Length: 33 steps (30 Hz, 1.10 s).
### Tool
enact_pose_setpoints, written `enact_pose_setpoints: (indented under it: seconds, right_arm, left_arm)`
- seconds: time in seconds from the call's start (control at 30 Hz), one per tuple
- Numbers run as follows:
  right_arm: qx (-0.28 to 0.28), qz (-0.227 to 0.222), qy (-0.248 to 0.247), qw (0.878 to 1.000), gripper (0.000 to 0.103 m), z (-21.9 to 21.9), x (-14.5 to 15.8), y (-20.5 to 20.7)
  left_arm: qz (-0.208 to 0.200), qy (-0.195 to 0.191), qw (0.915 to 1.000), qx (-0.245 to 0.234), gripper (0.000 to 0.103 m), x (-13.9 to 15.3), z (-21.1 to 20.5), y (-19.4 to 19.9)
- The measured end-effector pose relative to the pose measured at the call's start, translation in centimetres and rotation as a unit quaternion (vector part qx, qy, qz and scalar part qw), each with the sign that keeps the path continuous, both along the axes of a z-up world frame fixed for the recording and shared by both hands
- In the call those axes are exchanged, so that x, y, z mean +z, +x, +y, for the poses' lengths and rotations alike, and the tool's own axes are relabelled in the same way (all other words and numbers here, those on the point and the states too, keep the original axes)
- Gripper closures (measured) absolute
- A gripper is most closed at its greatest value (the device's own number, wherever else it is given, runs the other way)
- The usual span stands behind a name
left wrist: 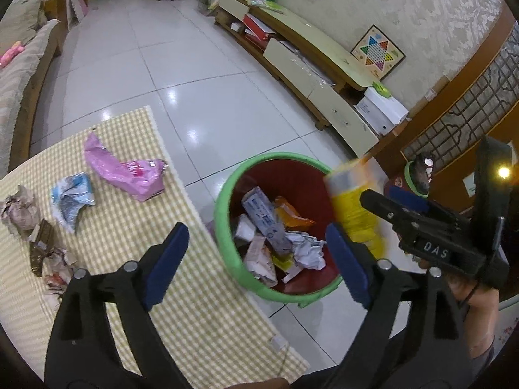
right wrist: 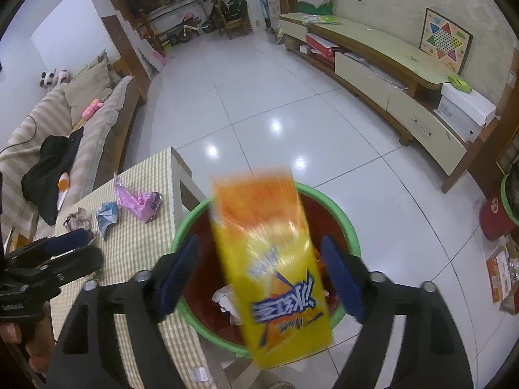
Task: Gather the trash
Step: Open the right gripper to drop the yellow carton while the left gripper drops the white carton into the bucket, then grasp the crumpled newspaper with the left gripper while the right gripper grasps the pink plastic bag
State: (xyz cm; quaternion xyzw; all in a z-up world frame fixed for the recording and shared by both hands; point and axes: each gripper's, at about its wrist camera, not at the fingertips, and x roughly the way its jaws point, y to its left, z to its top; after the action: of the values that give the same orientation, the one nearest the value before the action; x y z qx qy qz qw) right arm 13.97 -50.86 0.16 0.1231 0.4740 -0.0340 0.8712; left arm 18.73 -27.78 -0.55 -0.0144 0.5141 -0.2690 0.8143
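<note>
Yellow carton [right wrist: 272, 259] is blurred, loose between the right gripper [right wrist: 259, 278]'s spread jaws, right over the bin [right wrist: 352, 236]. Let it drop clear of the rim. Left gripper [left wrist: 256, 262] hovers, jaws apart, empty.

Both tools are showing matte black plastic frames with long slotted arms, each ending in a flat finger faced with a ribbed dark blue pad. The left tool [left wrist: 256, 265] is carrying round silver screws at its joints, and the right tool [right wrist: 259, 275] is wearing the same ones. Seen from the left camera, the right tool's body is bearing white raised letters, "DAS". A bare-skinned hand [left wrist: 467, 295] is showing behind it, a thin black cord running across the wrist.
</note>
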Motion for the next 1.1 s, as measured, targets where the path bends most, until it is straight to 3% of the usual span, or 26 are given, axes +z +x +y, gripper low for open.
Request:
enact_pose_setpoints:
  seconds: [0.37,0.5,0.8,1.1]
  right_arm:
    - [0.037,-0.007,-0.023,0.999,0.015,3.9,0.6,1.0]
    - [0.055,-0.004,-0.01,0.998,0.015,5.9,0.5,1.5]
    - [0.126,-0.02,-0.025,0.992,0.015,12.4,1.1,2.4]
    - [0.189,-0.023,-0.071,0.979,0.015,18.4,-0.9,3.9]
  left_arm:
    - [-0.018,0.013,0.9982,0.057,0.007,1.2,7.1,-1.0]
    - [-0.026,0.012,0.996,0.085,0.006,1.6,10.4,-1.4]
    - [-0.018,0.026,0.9884,0.148,0.005,1.0,18.3,-2.2]
    - [-0.021,0.033,0.9776,0.207,0.005,0.9,25.0,-1.9]
